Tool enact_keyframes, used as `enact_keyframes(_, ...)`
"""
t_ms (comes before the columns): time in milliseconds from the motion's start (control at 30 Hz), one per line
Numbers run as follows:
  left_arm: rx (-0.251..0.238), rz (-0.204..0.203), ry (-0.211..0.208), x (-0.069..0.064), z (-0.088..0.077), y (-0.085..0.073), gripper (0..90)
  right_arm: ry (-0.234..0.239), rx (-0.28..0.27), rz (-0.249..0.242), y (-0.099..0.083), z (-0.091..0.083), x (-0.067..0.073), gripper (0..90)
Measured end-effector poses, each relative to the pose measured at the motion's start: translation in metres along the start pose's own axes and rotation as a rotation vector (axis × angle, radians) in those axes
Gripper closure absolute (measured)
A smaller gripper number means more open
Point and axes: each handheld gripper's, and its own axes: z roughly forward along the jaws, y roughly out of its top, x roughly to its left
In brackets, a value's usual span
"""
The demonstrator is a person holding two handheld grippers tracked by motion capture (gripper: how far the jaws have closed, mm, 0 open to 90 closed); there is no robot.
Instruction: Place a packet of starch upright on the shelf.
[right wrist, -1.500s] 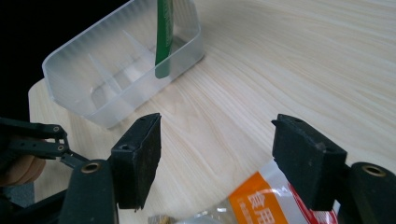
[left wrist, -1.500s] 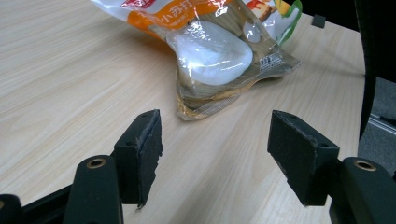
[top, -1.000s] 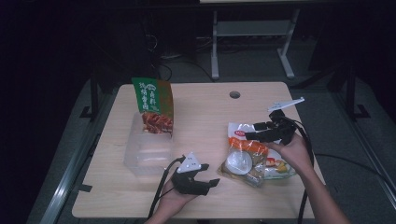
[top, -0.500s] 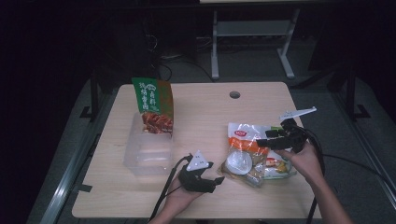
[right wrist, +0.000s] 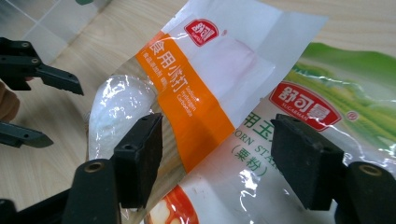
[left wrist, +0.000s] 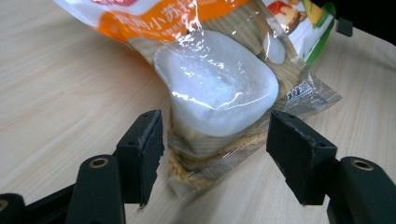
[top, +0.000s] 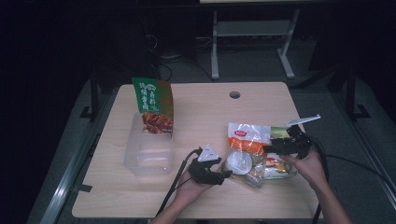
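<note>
The left gripper (left wrist: 215,154) has its two black fingers (left wrist: 140,149) spread wide, released, with nothing clamped. Between them lies the near end of a clear plastic packet with an orange band and a white lump inside (left wrist: 219,88); its crinkled sealed edge sits in the gap, and neither finger touches it. The packet rests flat on the pale wooden table (left wrist: 56,84).

The right gripper (right wrist: 217,158) is likewise released, its fingers (right wrist: 306,158) held well apart above the packets. Under the gap runs the orange band of the same clear packet (right wrist: 187,88), which overlaps a second, white and green printed plastic packet with a red label (right wrist: 327,93). One finger is over the clear packet's white lump, the other over the green packet. Whether these fingers touch the wrapping cannot be told. The left gripper's fingers (right wrist: 42,74) show farther off at the far side of the packet.

From the high view, the left gripper (top: 223,175) points at the clear packet (top: 245,149) from the near edge of the table (top: 205,107), and the right gripper (top: 273,148) reaches in from the right edge. Both packets lie in the table's near right part. Well apart, toward the left edge, a clear plastic box (top: 148,151) holds an upright green and red snack bag (top: 153,105).
</note>
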Motion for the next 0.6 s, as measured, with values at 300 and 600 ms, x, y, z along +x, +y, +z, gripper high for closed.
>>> enact_keyframes(300,-0.006,-0.034,-0.017,0.001,0.015,0.009,33.7,0.071,0.015,-0.008,0.001,0.013,-0.001,52.9)
enact_keyframes(600,0.015,-0.043,-0.011,0.003,0.018,0.008,34.4,0.089,0.014,-0.034,0.002,0.015,0.003,81.7)
